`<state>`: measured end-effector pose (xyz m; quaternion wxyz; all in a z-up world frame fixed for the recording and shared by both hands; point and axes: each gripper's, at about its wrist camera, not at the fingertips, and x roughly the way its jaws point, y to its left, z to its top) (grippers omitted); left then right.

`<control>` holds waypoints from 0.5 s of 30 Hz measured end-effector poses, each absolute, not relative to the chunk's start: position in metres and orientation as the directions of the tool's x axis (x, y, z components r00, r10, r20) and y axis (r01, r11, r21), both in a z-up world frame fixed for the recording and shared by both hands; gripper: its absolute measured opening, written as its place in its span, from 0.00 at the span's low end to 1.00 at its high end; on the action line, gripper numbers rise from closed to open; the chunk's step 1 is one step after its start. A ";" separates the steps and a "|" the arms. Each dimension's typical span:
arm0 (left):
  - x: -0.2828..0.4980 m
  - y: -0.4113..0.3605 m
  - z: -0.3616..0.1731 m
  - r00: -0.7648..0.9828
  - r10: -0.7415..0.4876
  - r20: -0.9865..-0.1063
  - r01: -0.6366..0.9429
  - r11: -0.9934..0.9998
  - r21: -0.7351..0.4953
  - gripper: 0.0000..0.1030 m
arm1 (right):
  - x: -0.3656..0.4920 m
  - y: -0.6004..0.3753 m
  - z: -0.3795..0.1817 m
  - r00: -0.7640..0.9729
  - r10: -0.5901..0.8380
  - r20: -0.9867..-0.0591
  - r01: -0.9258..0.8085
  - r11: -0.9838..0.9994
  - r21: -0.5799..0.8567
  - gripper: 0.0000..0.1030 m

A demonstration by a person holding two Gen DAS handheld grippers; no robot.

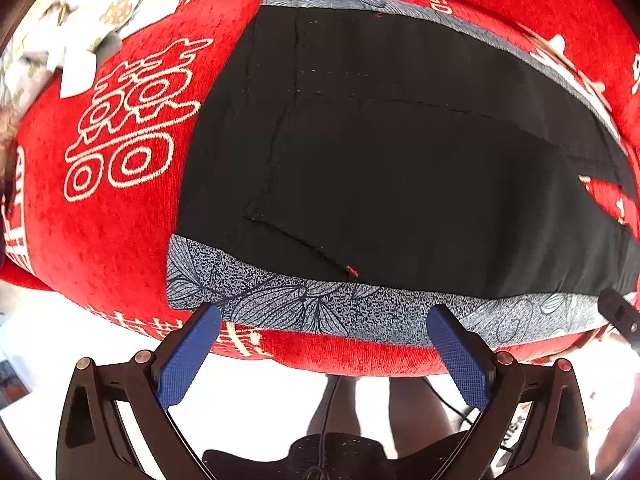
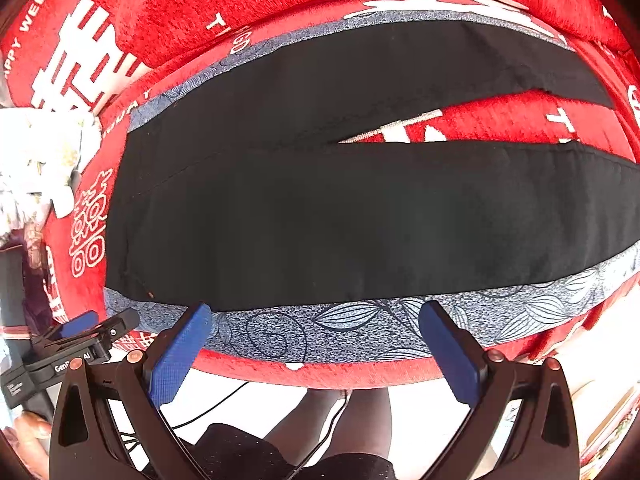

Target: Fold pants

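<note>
Black pants (image 1: 400, 168) with grey leaf-print side stripes lie flat on a red cloth. In the left wrist view the waist end fills the middle, a back pocket seam showing. My left gripper (image 1: 324, 320) stands open just above the near grey stripe (image 1: 304, 304), nothing between its blue pads. In the right wrist view the pants (image 2: 320, 220) stretch left to right, the two legs parting at the right with red cloth between them. My right gripper (image 2: 316, 316) is open over the near stripe (image 2: 352, 328). The left gripper (image 2: 96, 328) shows at the lower left.
The red cloth (image 1: 112, 240) with white characters covers a table whose near edge runs just below the pants. Crumpled pale floral fabric (image 1: 92, 12) lies at the far left, also visible as floral fabric (image 2: 36, 152). A person's legs (image 2: 340, 420) and a cable are below the edge.
</note>
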<state>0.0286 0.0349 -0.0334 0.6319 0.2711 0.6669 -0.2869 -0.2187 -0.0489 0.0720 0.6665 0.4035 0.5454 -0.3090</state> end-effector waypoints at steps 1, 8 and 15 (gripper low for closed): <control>0.031 0.036 -0.033 -0.056 -0.013 -0.998 0.719 0.693 -0.049 1.00 | -0.219 -0.049 0.071 0.222 0.033 -0.974 0.852 0.479 0.211 1.00; 0.042 0.044 -0.027 -0.167 -0.137 -0.976 0.669 0.712 -0.215 1.00 | -0.222 -0.048 0.063 0.343 0.106 -0.933 0.828 0.435 0.353 1.00; 0.055 0.085 -0.043 -0.292 -0.325 -0.899 0.535 0.724 -0.436 1.00 | -0.234 -0.027 0.020 0.603 0.354 -0.715 0.692 0.213 0.689 0.80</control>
